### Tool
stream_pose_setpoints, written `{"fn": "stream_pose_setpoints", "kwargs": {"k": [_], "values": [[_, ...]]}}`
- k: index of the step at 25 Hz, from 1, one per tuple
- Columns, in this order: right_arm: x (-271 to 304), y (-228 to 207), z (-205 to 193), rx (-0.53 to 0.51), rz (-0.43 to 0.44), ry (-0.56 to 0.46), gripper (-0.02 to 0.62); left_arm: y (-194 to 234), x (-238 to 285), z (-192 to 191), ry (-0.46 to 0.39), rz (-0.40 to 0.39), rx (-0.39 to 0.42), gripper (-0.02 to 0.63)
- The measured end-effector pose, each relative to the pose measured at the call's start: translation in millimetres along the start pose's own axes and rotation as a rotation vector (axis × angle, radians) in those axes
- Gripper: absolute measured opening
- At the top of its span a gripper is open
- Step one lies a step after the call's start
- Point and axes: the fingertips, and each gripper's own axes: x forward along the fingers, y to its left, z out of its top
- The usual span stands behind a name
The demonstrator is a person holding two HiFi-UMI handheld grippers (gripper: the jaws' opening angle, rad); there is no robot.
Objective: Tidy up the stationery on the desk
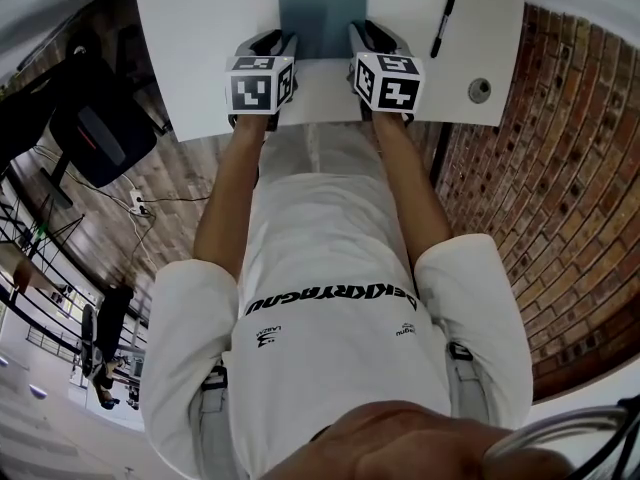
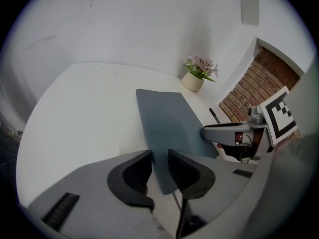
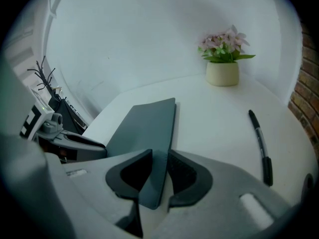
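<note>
1. Pinching the mat (image 3: 147,123) with the right gripper (image 3: 159,156), low in the middle of the right gripper view: jaws drawn close, the sheet's near corner filling the narrow gap, both pads against it.
2. Standing slightly open at the left gripper (image 2: 159,158): the mat's other near corner inside the narrow gap, close against the right-hand pad, with a sliver of white desk (image 2: 89,113) beside the other pad and no firm pinch visible.
3. Sitting side by side at upper centre of the head view, pointing steeply down at the mat's near edge, marker cubes toward the camera.
4. Lying flat and grey-blue down the middle of the desk, running off the top of that frame.
5. Resting apart from the mat, toward the upper right of the head view: a black pen (image 1: 443,25).
6. Standing at the far end of the desk, upper right in the right gripper view: a small pot of flowers (image 3: 223,72).
</note>
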Motion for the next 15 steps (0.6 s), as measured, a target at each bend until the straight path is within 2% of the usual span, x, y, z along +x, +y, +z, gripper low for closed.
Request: {"fn": "stream_pose_setpoints", "kwargs": {"k": [9,15], "values": [[-3.3,2.2,-6.1,-0.054,-0.015,0.009,0.095,-3.1,-2.8,-10.7,0.005,0.009,0.002,0.101],[-4.5,1.3,-7.0,-0.053,-0.013,0.015,0.095,-5.4,-2.8,-11.4,0.01,0.006,0.0,0.101]]}}
